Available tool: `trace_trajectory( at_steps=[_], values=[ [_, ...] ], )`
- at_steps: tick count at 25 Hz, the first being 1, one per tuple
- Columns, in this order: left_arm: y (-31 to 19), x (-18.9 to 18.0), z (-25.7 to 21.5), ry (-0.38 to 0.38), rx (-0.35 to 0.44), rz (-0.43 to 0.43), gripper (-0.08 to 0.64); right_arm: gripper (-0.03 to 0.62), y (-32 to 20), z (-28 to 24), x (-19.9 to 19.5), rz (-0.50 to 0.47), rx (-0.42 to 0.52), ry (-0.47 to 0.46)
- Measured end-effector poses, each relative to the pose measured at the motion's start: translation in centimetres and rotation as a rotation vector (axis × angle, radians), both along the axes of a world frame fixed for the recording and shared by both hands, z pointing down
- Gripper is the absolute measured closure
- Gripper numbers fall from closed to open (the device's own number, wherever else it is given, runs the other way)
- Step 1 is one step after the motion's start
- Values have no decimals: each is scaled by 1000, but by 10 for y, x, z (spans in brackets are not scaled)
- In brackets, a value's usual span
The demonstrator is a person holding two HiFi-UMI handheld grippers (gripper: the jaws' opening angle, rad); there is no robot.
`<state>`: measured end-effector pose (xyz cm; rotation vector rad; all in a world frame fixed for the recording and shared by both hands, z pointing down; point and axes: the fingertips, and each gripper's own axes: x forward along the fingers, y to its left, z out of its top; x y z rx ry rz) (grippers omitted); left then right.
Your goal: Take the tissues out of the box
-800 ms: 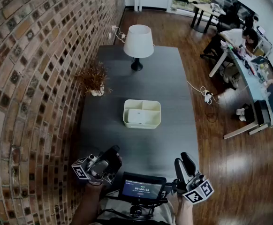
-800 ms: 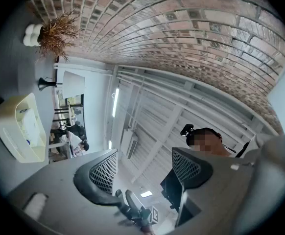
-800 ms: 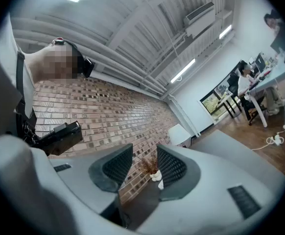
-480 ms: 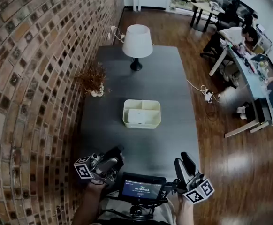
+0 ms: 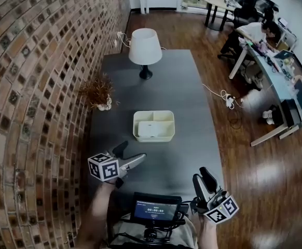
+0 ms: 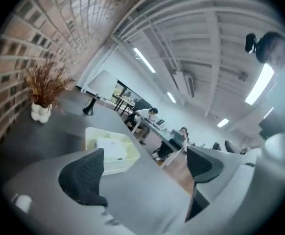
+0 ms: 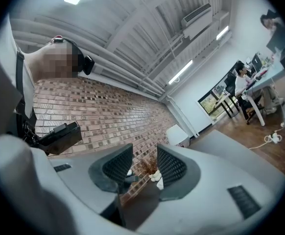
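Note:
A cream box (image 5: pixel 154 125) stands in the middle of the dark grey table (image 5: pixel 192 154), with white tissues (image 5: pixel 151 129) lying in its near compartment. My left gripper (image 5: pixel 132 153) hovers over the table's near left part, short of the box, open wide and empty. In the left gripper view the box (image 6: pixel 128 161) and tissues (image 6: pixel 112 150) lie ahead, just left of the line between the pads of that gripper (image 6: pixel 145 168). My right gripper (image 5: pixel 203 178) is held near the table's front right edge. Its jaws (image 7: pixel 143 166) stand a little apart with nothing between them.
A white-shaded lamp (image 5: pixel 143 45) stands at the table's far end. A dried plant in a white vase (image 5: pixel 99 93) sits by the brick wall (image 5: pixel 31 87) on the left. A screen device (image 5: pixel 156 209) hangs at my chest. Desks with people (image 5: pixel 275 61) are at the right.
My left gripper has risen and moved forward toward the box, turning so its spread jaws show. The right gripper has stayed in place.

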<state>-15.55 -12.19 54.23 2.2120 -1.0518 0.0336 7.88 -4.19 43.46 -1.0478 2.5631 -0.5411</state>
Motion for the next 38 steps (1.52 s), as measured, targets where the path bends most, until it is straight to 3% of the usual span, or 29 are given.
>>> trace_trajectory(
  at_steps=[2, 7, 12, 27, 33, 38],
  values=[
    [-22, -6, 16, -142, -30, -24, 18, 439, 2, 2, 3, 7, -4, -4],
    [-75, -9, 57, -331, -170, -80, 8, 439, 7, 6, 12, 28, -8, -17],
    [-110, 4, 99, -536, -296, -65, 9, 439, 13, 9, 27, 64, -5, -34],
    [-141, 9, 145, -695, -462, -189, 18, 439, 20, 20, 67, 135, -21, -58],
    [-143, 10, 148, -722, -489, -197, 26, 439, 18, 24, 72, 140, -26, -67],
    [-142, 8, 147, -705, -521, -196, 79, 439, 17, 29, 74, 142, -31, -73]
  ],
)
